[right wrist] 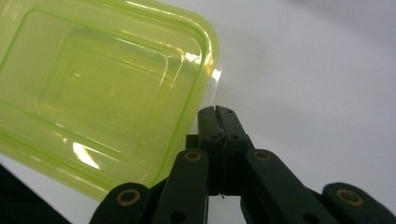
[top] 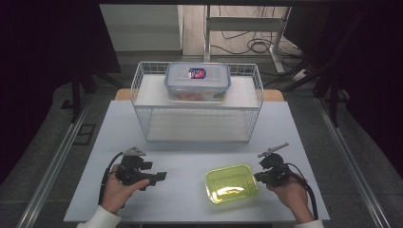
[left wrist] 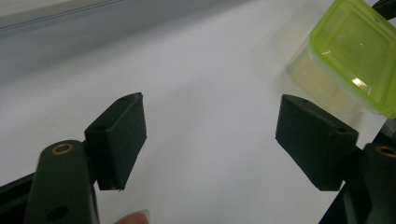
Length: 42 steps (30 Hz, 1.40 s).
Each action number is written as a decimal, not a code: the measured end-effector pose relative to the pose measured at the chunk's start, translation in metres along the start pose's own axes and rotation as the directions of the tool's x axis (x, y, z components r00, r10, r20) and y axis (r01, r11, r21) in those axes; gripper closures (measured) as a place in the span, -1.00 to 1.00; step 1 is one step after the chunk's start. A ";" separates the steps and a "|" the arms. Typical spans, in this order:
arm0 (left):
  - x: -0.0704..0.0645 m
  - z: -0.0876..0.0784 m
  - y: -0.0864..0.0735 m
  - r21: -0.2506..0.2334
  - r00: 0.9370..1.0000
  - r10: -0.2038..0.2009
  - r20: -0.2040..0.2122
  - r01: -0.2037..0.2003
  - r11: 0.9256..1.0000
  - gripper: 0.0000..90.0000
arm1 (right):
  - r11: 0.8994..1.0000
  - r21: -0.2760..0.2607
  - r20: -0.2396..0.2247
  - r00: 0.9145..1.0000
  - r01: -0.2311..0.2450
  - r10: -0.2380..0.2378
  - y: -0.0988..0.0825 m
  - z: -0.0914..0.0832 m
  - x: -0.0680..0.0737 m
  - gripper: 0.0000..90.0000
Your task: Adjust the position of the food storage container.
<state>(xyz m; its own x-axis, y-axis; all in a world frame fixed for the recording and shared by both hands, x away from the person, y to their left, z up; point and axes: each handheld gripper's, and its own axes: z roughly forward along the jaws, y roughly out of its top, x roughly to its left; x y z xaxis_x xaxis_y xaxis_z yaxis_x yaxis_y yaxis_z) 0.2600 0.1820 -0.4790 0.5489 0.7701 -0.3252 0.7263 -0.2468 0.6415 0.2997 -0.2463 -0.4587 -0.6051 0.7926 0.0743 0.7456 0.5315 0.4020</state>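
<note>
A yellow-green plastic container (top: pixel 231 183) with its lid on lies on the white table near the front, right of the middle. My right gripper (top: pixel 257 176) sits just off its right edge, jaws pressed flat together with nothing between them. In the right gripper view the container (right wrist: pixel 93 93) lies left of the closed fingertips (right wrist: pixel 217 112). My left gripper (top: pixel 160 176) rests at the front left, pointing right, open and empty. The left gripper view has the container (left wrist: pixel 355 56) far off at top right, beyond the wide-apart pads (left wrist: pixel 123 135).
A white wire basket rack (top: pixel 197 102) stands at the back of the table. On its upper shelf sits a clear lidded food box (top: pixel 197 81) with a blue rim. Bare white tabletop (top: pixel 190 161) lies between the rack and both grippers.
</note>
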 end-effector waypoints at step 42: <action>0.001 0.000 0.000 0.004 1.000 -0.002 0.001 0.002 1.000 -0.47 | 0.993 -0.017 -0.201 0.972 0.119 -0.120 0.019 0.023 0.064 0.98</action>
<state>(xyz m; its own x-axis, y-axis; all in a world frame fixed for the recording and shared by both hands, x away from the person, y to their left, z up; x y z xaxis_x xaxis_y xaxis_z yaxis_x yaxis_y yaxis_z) 0.2607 0.1830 -0.4798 0.5479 0.7700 -0.3271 0.7291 -0.2478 0.6380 0.2817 -0.1790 -0.4675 -0.7339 0.6467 0.2079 0.6634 0.6167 0.4238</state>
